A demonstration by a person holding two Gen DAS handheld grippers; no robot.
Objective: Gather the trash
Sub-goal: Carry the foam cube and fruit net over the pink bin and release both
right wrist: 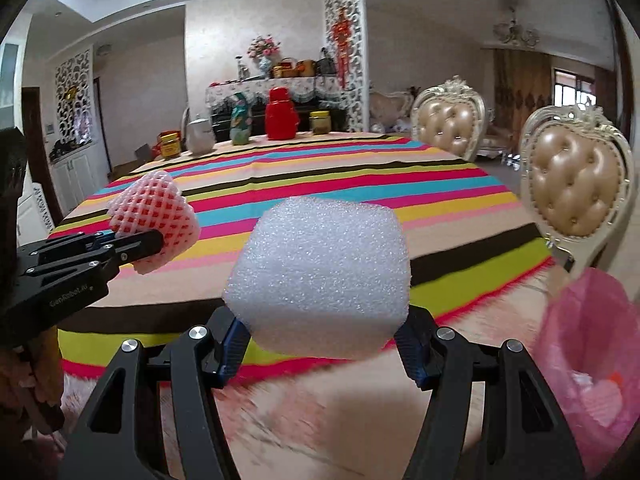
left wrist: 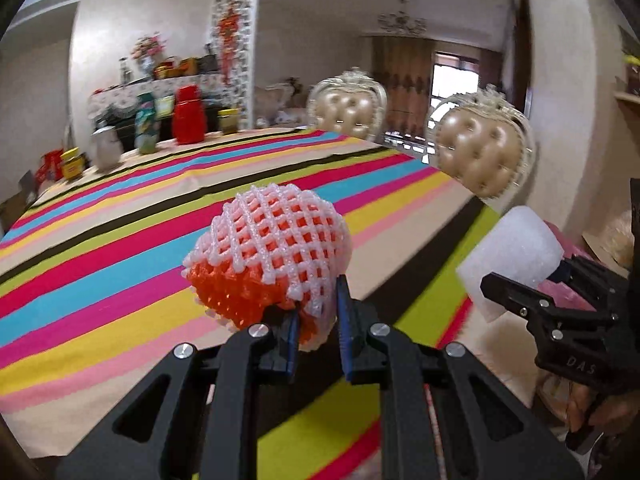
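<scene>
striped tablecloth (right wrist: 360,184) | red jug (right wrist: 281,114) | two tufted chairs (right wrist: 448,124)

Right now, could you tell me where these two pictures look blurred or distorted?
Left wrist view: the tufted chairs and far clutter smear, the foam net stays crisp. Right wrist view: the floor and pink bag streak, the white foam stays sharp. Fisheye bends both.

"What stood around the long table (right wrist: 360,184) with the rainbow-striped cloth?"

"Two gold tufted chairs with carved cream frames (right wrist: 448,120) stood along its right side. A white lattice screen (right wrist: 346,52) hung with a red knot ornament (right wrist: 341,40) rose behind it, beside pale plaster walls."

"Any light?"

"Daylight came through a far window (left wrist: 454,80), under a dim chandelier (right wrist: 514,30)."
</scene>
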